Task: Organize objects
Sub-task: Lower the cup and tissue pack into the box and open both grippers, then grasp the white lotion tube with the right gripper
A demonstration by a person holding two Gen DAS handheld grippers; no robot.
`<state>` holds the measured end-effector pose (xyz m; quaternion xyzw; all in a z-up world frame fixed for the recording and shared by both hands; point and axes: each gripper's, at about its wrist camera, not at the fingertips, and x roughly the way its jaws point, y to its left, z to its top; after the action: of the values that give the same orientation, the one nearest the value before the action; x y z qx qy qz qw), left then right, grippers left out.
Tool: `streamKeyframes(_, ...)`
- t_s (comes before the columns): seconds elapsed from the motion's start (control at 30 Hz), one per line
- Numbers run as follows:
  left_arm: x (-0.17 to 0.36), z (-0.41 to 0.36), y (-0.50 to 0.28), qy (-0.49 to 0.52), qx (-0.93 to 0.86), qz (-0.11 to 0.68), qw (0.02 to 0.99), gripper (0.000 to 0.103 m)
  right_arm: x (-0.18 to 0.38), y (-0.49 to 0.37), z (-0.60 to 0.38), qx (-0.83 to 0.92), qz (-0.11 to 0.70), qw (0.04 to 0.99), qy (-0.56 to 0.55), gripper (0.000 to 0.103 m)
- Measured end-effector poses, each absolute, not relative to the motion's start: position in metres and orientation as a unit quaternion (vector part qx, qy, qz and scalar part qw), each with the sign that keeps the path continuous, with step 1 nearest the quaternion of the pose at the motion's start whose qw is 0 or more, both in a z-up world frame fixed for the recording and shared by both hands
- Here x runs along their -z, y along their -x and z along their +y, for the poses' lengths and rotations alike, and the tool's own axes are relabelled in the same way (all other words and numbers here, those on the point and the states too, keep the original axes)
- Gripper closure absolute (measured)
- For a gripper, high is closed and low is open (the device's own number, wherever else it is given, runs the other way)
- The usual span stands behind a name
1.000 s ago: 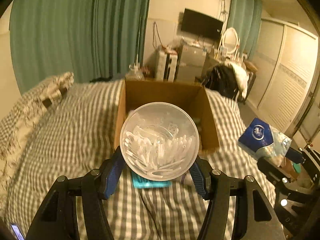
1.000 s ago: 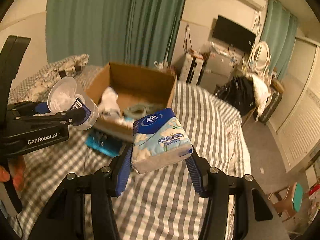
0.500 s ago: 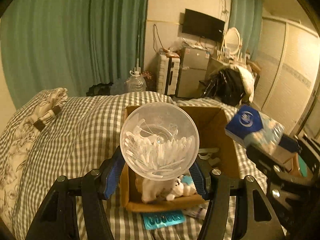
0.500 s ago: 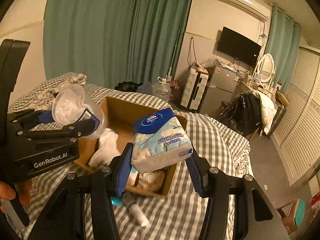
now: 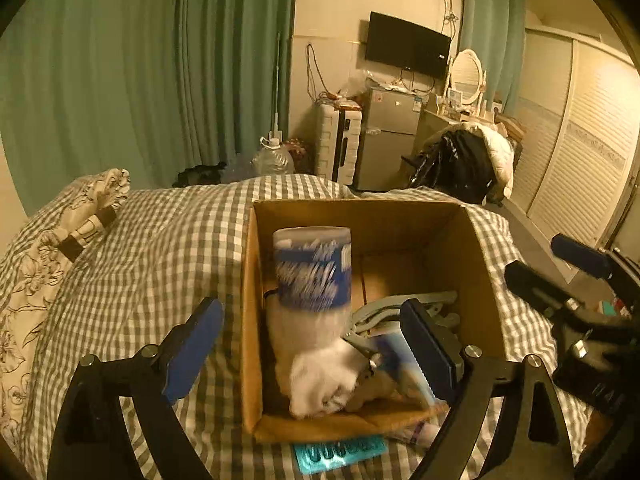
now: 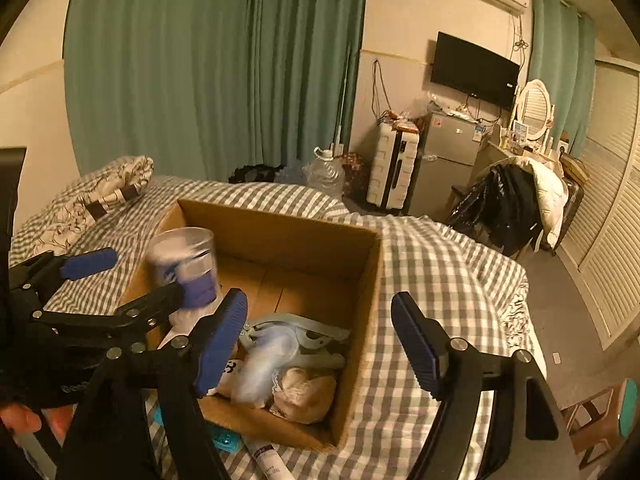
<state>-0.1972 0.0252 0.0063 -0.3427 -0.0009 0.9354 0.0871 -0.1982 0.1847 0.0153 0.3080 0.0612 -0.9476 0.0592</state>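
Note:
An open cardboard box (image 5: 476,248) (image 6: 372,280) sits on the checked bed. The clear tub of cotton swabs (image 5: 312,268) (image 6: 184,264), blurred, is inside the box at its left wall, free of any fingers. The blue tissue pack (image 6: 264,364) (image 5: 394,354), blurred, lies among the box contents. My left gripper (image 5: 316,344) is open and empty above the box's near edge. My right gripper (image 6: 320,340) is open and empty above the box.
The box also holds a white plush toy (image 5: 324,376), a grey hanger (image 6: 316,336) and a beige bundle (image 6: 304,394). A teal packet (image 5: 340,454) and a tube (image 6: 268,462) lie on the bedspread (image 5: 160,248) before the box. A pillow (image 5: 60,240) lies at left.
Both grippers have opened. The cotton swab tub has left the left gripper and the tissue pack has left the right gripper; both are now in the box.

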Motion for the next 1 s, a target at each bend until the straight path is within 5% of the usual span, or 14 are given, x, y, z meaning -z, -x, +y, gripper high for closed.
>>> streamKeyframes(0.2, -0.041, 0.016, 0.145, 0.316, -0.946, 0.01, 0.069, 0.001, -0.057, 0.152, 0.194, 0.955, 0.077, 0.05, -0.284, 0.026)
streamKeyframes(0.57, -0.064, 0.008, 0.069, 0.292, -0.955, 0.029, 0.048, 0.0, -0.102, 0.061, 0.192, 0.958, 0.095, 0.068, -0.263, 0.023)
streamKeyframes(1.0, 0.048, 0.012, 0.081, 0.385, -0.922, 0.034, 0.009, 0.0, 0.017, 0.085, 0.195, 0.918, 0.082, 0.09, -0.377, 0.023)
